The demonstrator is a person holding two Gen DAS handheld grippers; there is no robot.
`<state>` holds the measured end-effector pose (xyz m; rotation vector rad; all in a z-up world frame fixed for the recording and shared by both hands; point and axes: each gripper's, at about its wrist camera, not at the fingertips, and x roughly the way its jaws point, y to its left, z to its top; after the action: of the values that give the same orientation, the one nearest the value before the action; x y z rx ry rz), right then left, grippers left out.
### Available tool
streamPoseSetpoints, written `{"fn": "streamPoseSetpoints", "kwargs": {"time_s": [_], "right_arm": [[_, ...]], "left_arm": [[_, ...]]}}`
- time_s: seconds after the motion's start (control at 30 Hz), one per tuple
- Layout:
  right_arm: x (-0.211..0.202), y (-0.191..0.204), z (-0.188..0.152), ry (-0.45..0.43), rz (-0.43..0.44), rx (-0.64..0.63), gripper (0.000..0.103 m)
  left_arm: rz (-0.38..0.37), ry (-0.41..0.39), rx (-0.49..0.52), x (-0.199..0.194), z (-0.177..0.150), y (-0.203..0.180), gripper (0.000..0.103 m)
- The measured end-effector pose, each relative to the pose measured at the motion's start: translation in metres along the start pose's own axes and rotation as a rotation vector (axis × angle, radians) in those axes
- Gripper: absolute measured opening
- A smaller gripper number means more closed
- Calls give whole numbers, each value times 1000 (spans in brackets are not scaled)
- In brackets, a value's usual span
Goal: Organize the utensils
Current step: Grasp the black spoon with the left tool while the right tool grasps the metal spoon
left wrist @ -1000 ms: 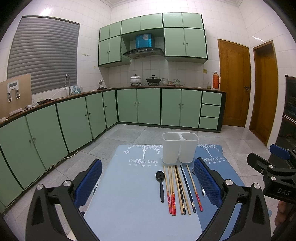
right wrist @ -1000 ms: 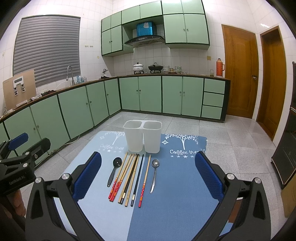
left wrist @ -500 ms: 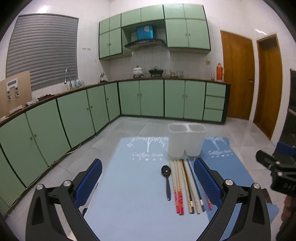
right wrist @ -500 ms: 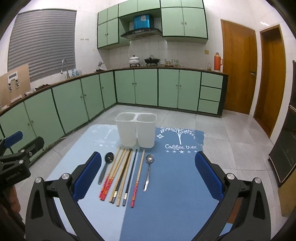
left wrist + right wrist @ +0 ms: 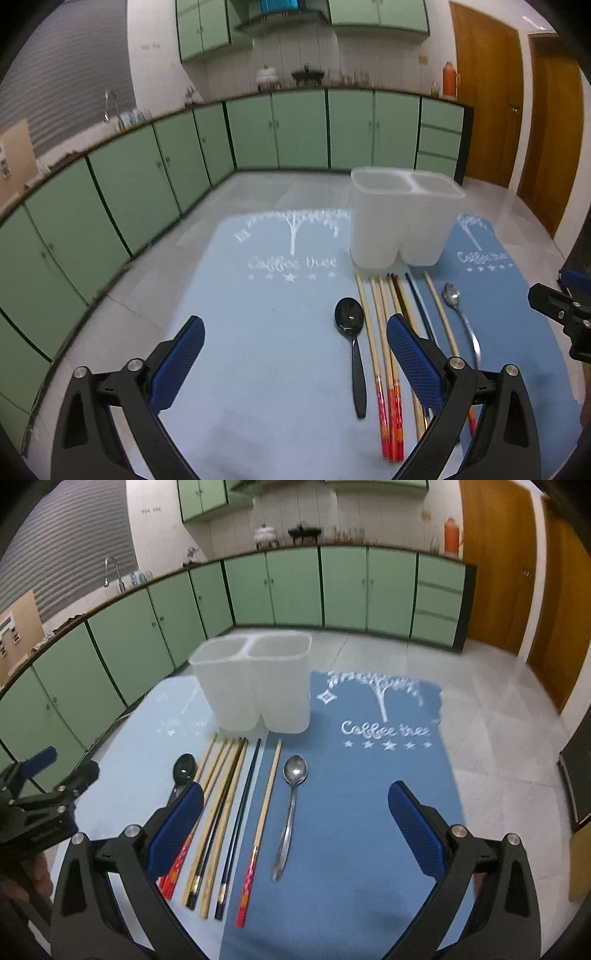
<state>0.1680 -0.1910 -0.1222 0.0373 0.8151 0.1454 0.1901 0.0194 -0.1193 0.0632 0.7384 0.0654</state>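
Observation:
A white two-compartment holder (image 5: 404, 218) (image 5: 255, 686) stands empty at the far side of a blue mat (image 5: 258, 325) (image 5: 354, 797). In front of it lie several chopsticks (image 5: 384, 339) (image 5: 229, 805), a black spoon (image 5: 351, 321) (image 5: 184, 768) on their left and a metal spoon (image 5: 456, 306) (image 5: 291, 797) on their right. My left gripper (image 5: 295, 354) is open and empty above the mat, left of the black spoon. My right gripper (image 5: 295, 823) is open and empty, over the metal spoon and chopsticks.
The mat's left half is light blue, its right half darker, with "Coffee tree" print (image 5: 384, 731). Green kitchen cabinets (image 5: 184, 158) run behind and to the left. Wooden doors (image 5: 517, 110) stand at the right. Each gripper shows at the edge of the other's view (image 5: 561, 310) (image 5: 40, 805).
Both grippers have moved forward and tilted down toward the utensils, which now look larger and closer. Both stay open and empty.

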Motion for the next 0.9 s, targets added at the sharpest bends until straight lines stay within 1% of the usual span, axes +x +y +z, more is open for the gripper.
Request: {"fn": "streamPoseSetpoints", "kwargs": {"time_s": [0.13,0.2,0.23,0.27,0.4,0.43,0.57,0.8,0.87,0.9], "right_arm": [[34,-1,9,54,4,-10,93],[50,-1,10,83,11,-19,88],[55,-1,11,96,15,-21,83],[62,-1,11,111,21,-22,80],[83,2,12,148,29,-33,78],[90,1,13,158,29,-36,76],[107,-1,13,196,35,-33,67],[125,-4,13,238,41,-23,56],[131,-6,13,252,42,-22,52],[133,-6,12,257,42,-19,51]], "left_arm": [[-14,74,0,40,4,-9,94],[-18,98,10,54,5,-15,94],[-20,113,12,63,5,-17,94],[-24,126,12,69,5,-18,94],[-25,168,5,95,4,-21,94],[-27,178,4,100,4,-22,94],[-28,200,8,113,3,-25,93],[-33,227,4,127,1,-30,92],[-40,236,-1,130,0,-30,91],[-49,237,-6,130,-1,-31,91]]}}
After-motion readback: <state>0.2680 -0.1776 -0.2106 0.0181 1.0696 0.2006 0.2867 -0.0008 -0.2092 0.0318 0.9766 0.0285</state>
